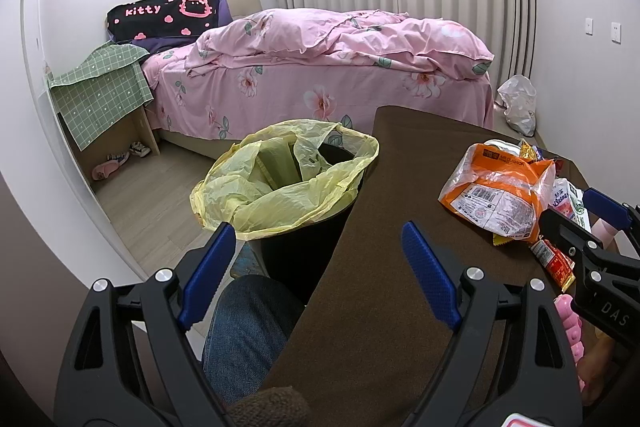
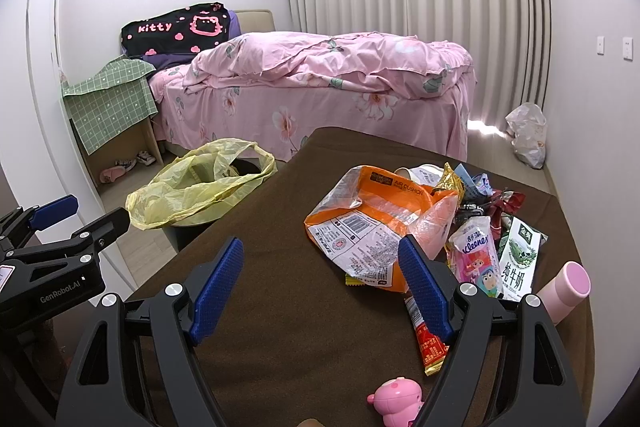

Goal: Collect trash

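A black bin lined with a yellow bag point(image 1: 280, 183) stands at the left edge of a brown-covered table point(image 1: 400, 227); it also shows in the right wrist view point(image 2: 200, 187). A pile of trash lies at the table's right: an orange and clear wrapper point(image 2: 372, 223), a Kleenex pack point(image 2: 474, 255), a milk carton point(image 2: 520, 259), a red sachet point(image 2: 430, 343). My left gripper point(image 1: 320, 255) is open and empty, over the table's left edge beside the bin. My right gripper point(image 2: 320, 267) is open and empty, just short of the orange wrapper point(image 1: 500, 195).
A pink toy point(image 2: 396, 401) and a pink cylinder point(image 2: 568, 287) lie near the front right of the table. A bed with pink covers point(image 2: 320, 87) stands behind. A white plastic bag point(image 2: 528, 135) lies on the floor by the curtain. A knee in jeans point(image 1: 248, 327) is below the left gripper.
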Demonstrator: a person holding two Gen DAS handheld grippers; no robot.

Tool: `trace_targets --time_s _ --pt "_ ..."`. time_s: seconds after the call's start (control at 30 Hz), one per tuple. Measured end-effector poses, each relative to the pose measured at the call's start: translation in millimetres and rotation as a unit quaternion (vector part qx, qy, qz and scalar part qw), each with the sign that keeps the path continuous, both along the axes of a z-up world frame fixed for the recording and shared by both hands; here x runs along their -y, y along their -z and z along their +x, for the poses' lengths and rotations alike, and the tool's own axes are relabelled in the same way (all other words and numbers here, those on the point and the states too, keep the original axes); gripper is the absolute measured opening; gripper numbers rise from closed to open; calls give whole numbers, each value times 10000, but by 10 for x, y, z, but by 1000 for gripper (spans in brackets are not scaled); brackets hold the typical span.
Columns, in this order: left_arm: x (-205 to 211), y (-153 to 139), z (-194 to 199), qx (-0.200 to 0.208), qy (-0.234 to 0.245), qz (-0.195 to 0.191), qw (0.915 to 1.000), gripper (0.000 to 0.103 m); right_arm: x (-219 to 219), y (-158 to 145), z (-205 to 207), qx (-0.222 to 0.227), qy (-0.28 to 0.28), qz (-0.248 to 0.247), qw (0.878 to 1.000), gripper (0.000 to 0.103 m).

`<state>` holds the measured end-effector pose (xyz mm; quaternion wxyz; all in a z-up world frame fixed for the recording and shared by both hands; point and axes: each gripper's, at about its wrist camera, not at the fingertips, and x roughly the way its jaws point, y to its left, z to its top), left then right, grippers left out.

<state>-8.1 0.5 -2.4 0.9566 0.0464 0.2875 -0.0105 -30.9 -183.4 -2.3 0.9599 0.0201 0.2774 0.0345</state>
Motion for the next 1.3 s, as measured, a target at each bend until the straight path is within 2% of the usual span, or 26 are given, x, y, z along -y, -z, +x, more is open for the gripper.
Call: trace_targets --time_s 0.3,0.47,0.57,0.7,0.83,0.9,1.0,1.07,1.13,1.23,1.27,1.3 --pt "4 67 15 -104 69 -65 9999 81 51 10 -12 -2 62 -57 10000 76" --pt "153 89 211 -255 691 -155 9972 81 334 58 -58 -92 413 -158 9990 76" --pt "345 145 343 -407 1309 -247 9903 81 605 95 -91 -186 780 -168 9966 76" --pt "688 202 493 -291 2088 -134 9774 81 877 121 -132 -225 1168 -155 9928 76" --pt "1036 305 809 -402 2893 -166 9562 85 1070 228 -158 -344 1536 -324 9870 76" --pt "1208 389 1035 -580 3043 -7 9508 85 1111 280 -174 -411 1581 -414 9857 76" --pt "1329 543 1432 -1096 2953 -156 9490 85 1163 357 -178 -496 1641 -387 9844 76" --pt "1368 634 1693 -1415 2782 -343 9494 81 1169 390 -172 -527 1669 -413 9837 76" --pt "1379 705 1894 -1657 2613 -525 9495 67 1152 407 -136 -548 1585 -433 9849 76" --pt "1415 834 2060 -2118 2591 -654 9401 50 1098 427 -67 -647 1507 -593 9847 76" --pt "1449 870 2082 -2210 2585 -646 9382 50 1079 438 -36 -705 1467 -603 9848 76" --pt "1445 853 2066 -2133 2620 -642 9390 41 1067 458 8 -792 1399 -577 9853 76"
